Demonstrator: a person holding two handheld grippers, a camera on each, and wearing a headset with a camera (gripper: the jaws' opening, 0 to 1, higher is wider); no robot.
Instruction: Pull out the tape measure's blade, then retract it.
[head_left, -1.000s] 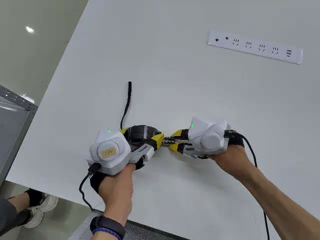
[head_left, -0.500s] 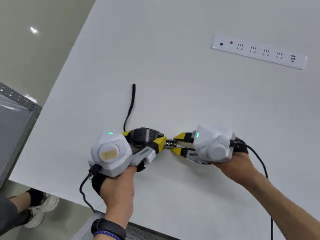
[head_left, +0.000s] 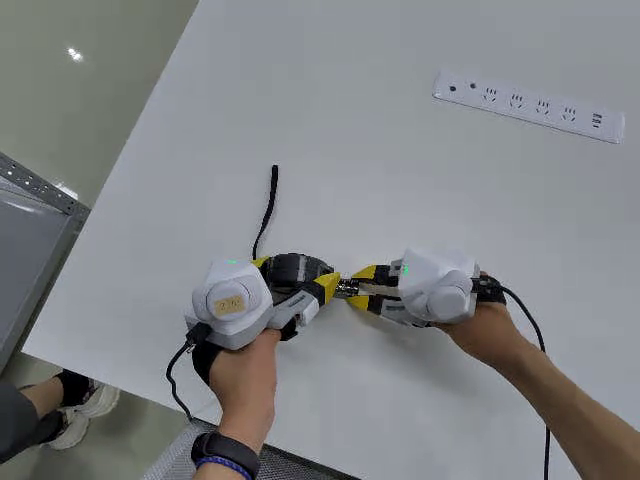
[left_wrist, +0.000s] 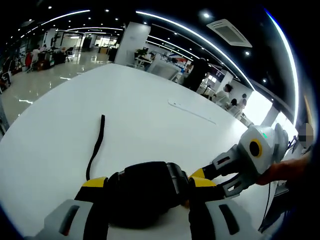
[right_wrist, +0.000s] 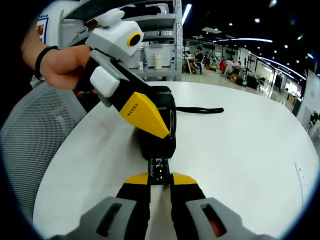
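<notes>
A black tape measure (head_left: 292, 272) rests on the white table (head_left: 400, 160), its black wrist strap (head_left: 267, 208) trailing away from me. My left gripper (head_left: 305, 280) is shut on the case (left_wrist: 142, 192), yellow fingers on either side of it. My right gripper (head_left: 352, 289) is shut on the blade's end (right_wrist: 160, 170), a short black strip with white numbers sticking out of the case (right_wrist: 159, 127). The two grippers' tips almost meet. In the right gripper view the left gripper's yellow finger (right_wrist: 144, 113) lies against the case.
A white power strip (head_left: 530, 105) lies at the far right of the table. The table's near edge (head_left: 120, 375) runs just under my hands, with a grey shelf (head_left: 30, 225) and floor to the left. A mesh chair back (right_wrist: 55, 155) stands beside the table.
The head camera has shifted, so the whole scene sits lower and further right. Both grippers keep their hold; the gap between them looks about the same.
</notes>
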